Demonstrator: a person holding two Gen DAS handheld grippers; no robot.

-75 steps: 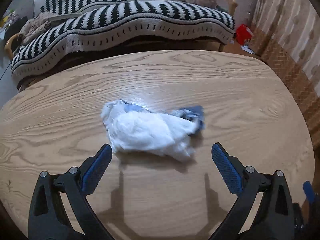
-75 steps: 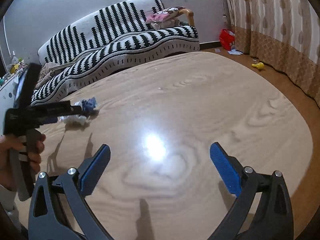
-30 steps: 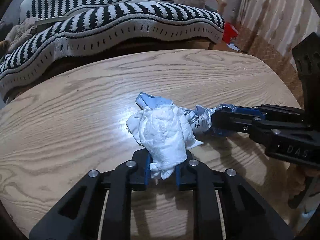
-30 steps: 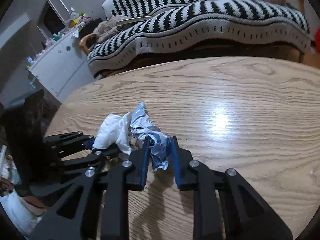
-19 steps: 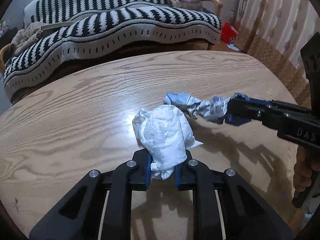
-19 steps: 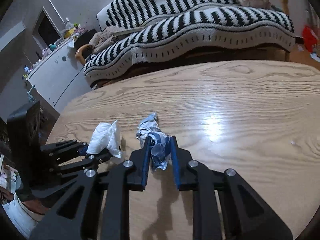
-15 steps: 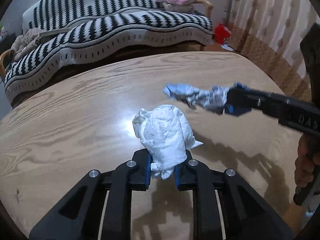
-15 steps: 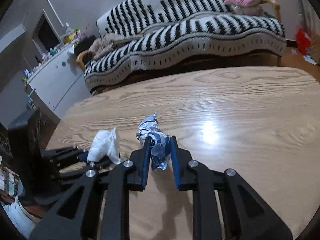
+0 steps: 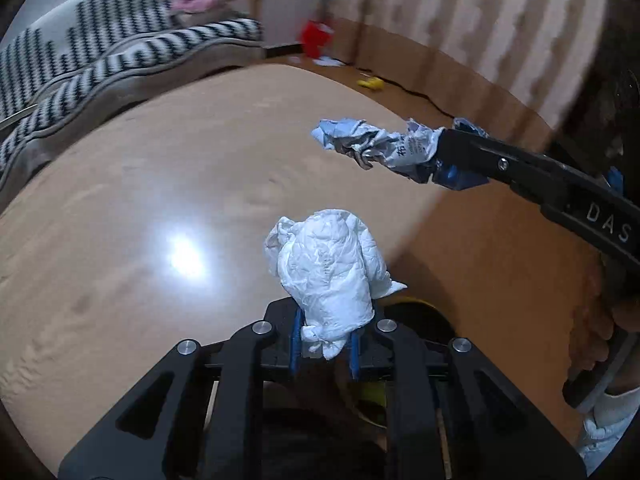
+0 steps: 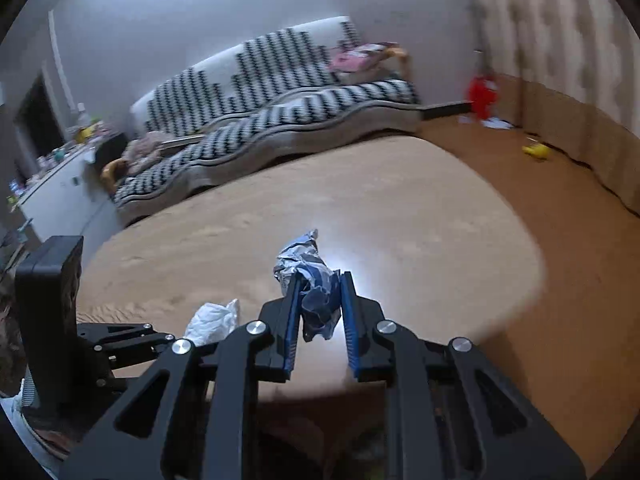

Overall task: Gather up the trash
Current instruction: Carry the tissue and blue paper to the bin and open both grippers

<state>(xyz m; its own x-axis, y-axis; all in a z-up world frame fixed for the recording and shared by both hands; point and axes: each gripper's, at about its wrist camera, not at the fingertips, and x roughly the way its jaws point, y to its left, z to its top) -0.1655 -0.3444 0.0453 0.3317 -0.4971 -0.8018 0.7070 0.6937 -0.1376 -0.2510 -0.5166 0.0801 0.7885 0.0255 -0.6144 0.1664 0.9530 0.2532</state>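
Note:
My left gripper [image 9: 325, 336] is shut on a crumpled white tissue wad [image 9: 328, 268], held up over the near right edge of the oval wooden table [image 9: 160, 184]. My right gripper [image 10: 320, 312] is shut on a crumpled blue and silver wrapper [image 10: 310, 276], also in the air above the table [image 10: 400, 220]. In the left wrist view the right gripper [image 9: 444, 156] comes in from the right with the wrapper [image 9: 372, 146] sticking out leftward. In the right wrist view the left gripper [image 10: 180, 334] sits at lower left with the tissue wad [image 10: 214, 318].
A black and white striped sofa [image 10: 280, 92] stands behind the table. A white cabinet [image 10: 60, 196] is at far left. A curtain [image 9: 480, 20] hangs on the right wall, with a red bag [image 10: 482, 96] and a yellow toy [image 10: 536, 151] on the floor. Something dark with a yellow rim [image 9: 416, 304] shows below the left gripper.
Both grippers closed on the two pieces, pulled them apart and lifted them off the table. They have since swung right toward the table's edge; the floor and curtain now fill more of both views.

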